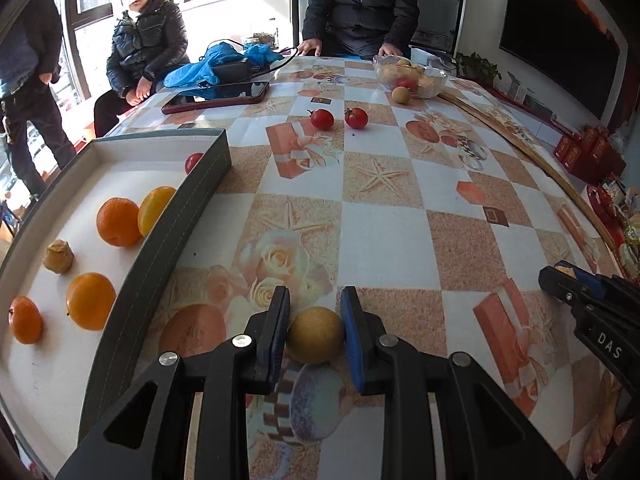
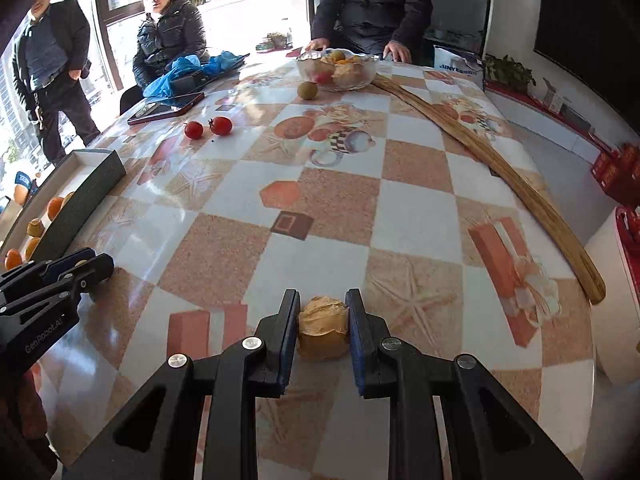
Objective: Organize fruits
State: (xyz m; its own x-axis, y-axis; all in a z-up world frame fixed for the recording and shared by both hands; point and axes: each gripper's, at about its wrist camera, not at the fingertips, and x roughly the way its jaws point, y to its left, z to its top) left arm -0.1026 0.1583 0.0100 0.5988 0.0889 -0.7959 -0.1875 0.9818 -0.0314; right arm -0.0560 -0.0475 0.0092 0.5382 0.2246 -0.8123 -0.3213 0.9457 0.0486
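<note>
My left gripper [image 1: 316, 300] is shut on a round yellow-brown fruit [image 1: 315, 340], just right of the grey box [image 1: 188, 200]. Inside the box lie several oranges [image 1: 118, 222], a papery husk fruit [image 1: 58, 256] and a red tomato [image 1: 193, 162]. My right gripper [image 2: 323, 300] is shut on another papery husk fruit [image 2: 323, 328] low over the tablecloth. Two tomatoes [image 1: 322, 119] [image 1: 356, 118] lie farther back. A glass bowl [image 1: 438, 80] of mixed fruit stands at the far edge, with a brown fruit [image 1: 400, 95] beside it.
A dark tablet [image 1: 216, 98] and blue cloth [image 1: 216, 64] lie at the back left. A long wooden strip [image 2: 500, 168] runs along the table's right side. Three people stand or sit around the far edge; one rests hands [image 1: 312, 46] on the table.
</note>
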